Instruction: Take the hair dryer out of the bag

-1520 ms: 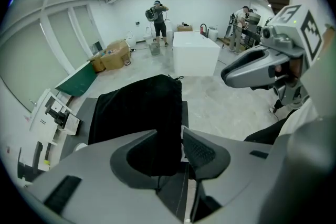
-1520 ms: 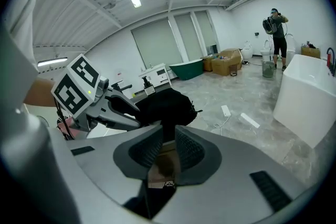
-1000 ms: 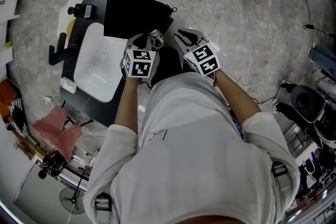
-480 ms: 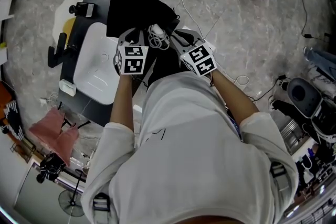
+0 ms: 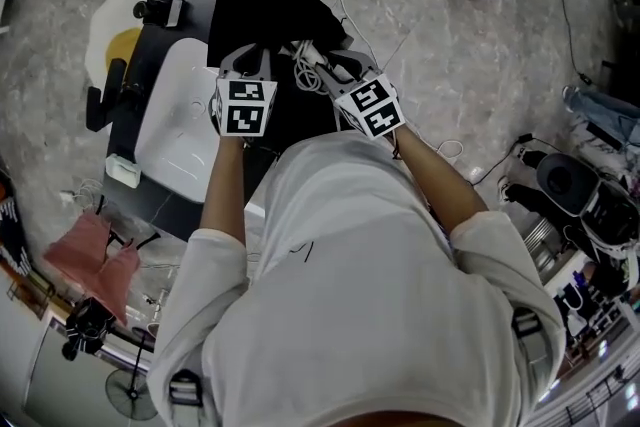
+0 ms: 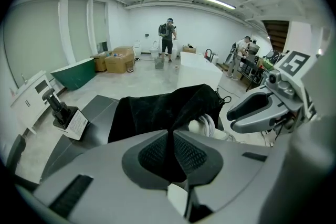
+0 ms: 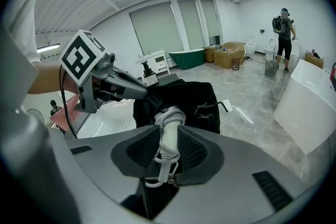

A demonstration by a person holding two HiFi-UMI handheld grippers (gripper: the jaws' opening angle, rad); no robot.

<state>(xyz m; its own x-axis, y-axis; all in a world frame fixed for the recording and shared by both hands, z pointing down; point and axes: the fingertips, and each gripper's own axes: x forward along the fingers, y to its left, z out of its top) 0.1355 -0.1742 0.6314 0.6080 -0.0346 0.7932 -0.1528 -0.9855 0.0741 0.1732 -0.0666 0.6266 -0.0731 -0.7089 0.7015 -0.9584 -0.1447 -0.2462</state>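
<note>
Left gripper (image 6: 171,139) pinches the bag (image 6: 152,113). Right gripper (image 7: 168,139), jaws just widening, clasps the hair dryer (image 7: 169,118) (cord-wrapped handle); further loosening could drop it back inside.

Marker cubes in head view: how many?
2. One cube on the left gripper; the other on the right gripper, whose jaws have just been opening with the hair dryer between them. None seems hidden.

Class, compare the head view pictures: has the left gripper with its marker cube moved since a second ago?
Yes. The left gripper has shifted leftward in the picture, toward the white basin, shut on the black cloth bag.
</note>
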